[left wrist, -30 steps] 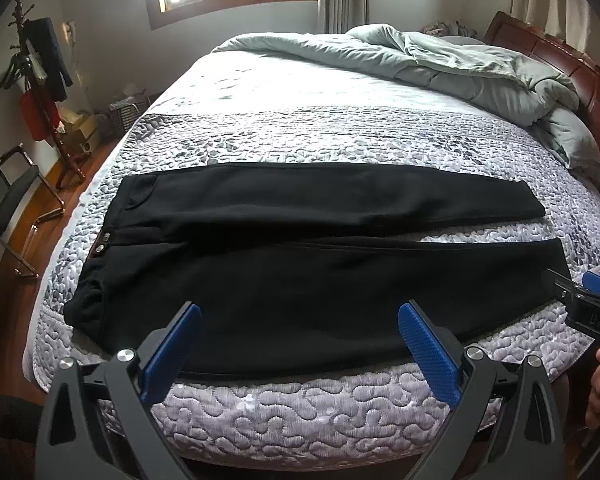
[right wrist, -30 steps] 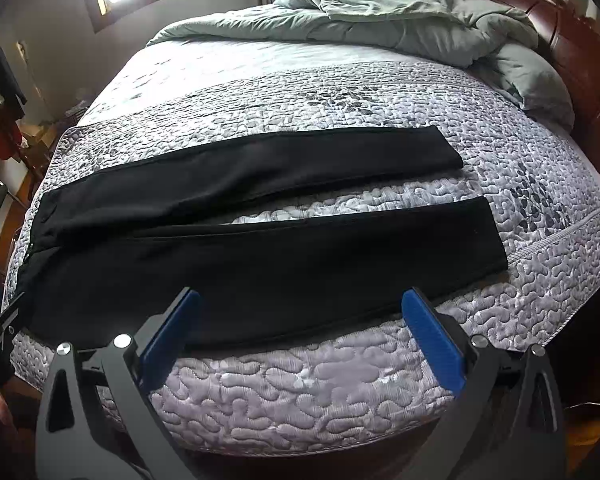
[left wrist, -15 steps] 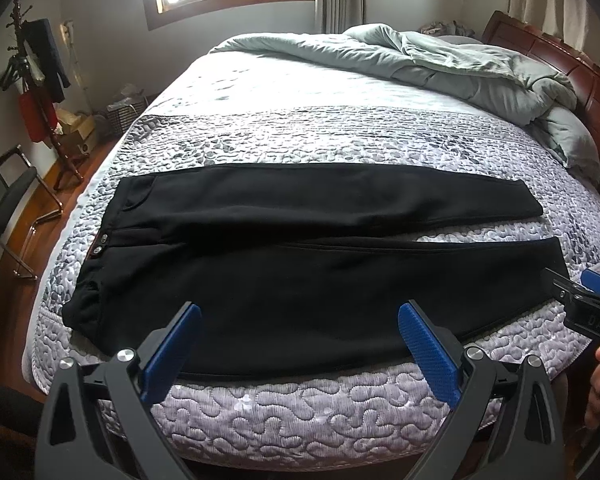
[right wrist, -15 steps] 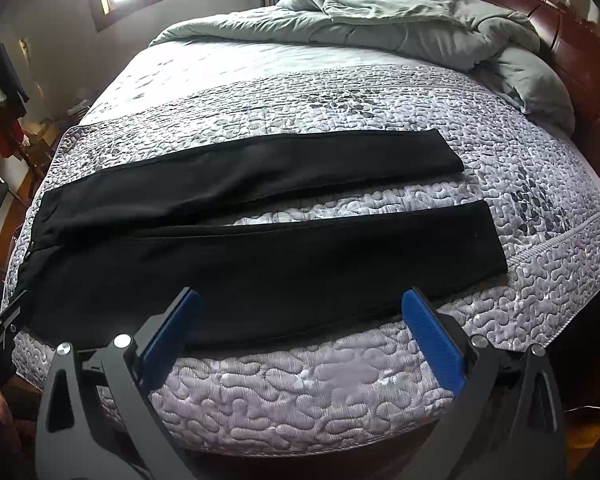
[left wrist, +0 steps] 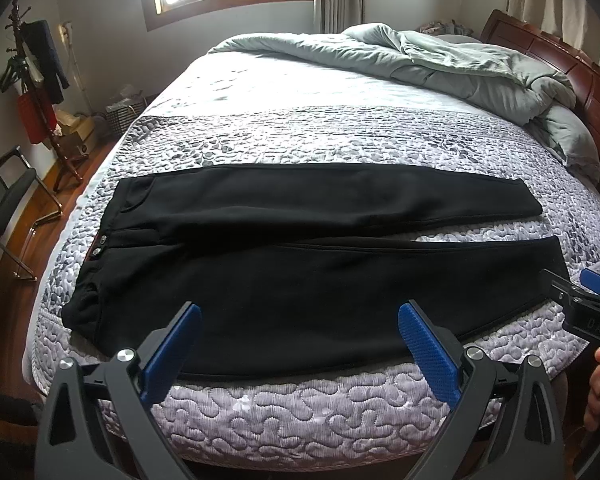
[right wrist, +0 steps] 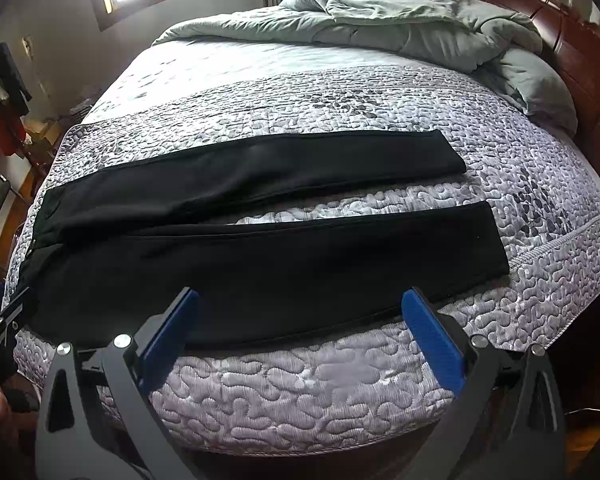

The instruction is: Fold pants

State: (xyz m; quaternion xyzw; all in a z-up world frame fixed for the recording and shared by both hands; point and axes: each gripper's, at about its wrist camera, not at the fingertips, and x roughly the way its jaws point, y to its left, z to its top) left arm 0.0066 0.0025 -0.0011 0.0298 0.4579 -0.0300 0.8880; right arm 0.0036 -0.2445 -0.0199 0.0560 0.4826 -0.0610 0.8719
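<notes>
Left gripper [left wrist: 298, 342] is held level with jaws spread wide, blue pads [left wrist: 172, 354] apart, nothing gripped. Right gripper [right wrist: 300, 334] is likewise held wide open and empty. Fingers of the right hand [left wrist: 596, 392] are seen on its handle.

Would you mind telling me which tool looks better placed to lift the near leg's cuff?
Right: the open right tool hangs beside the black fabric pants cuff; the open left tool sits mid-leg.

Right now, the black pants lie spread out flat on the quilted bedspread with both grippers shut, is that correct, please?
Not quite: both grippers are open. The left wrist view shows the left gripper spread wide, the right wrist view the right gripper likewise. The black pants do lie flat on the quilted bedspread.
</notes>
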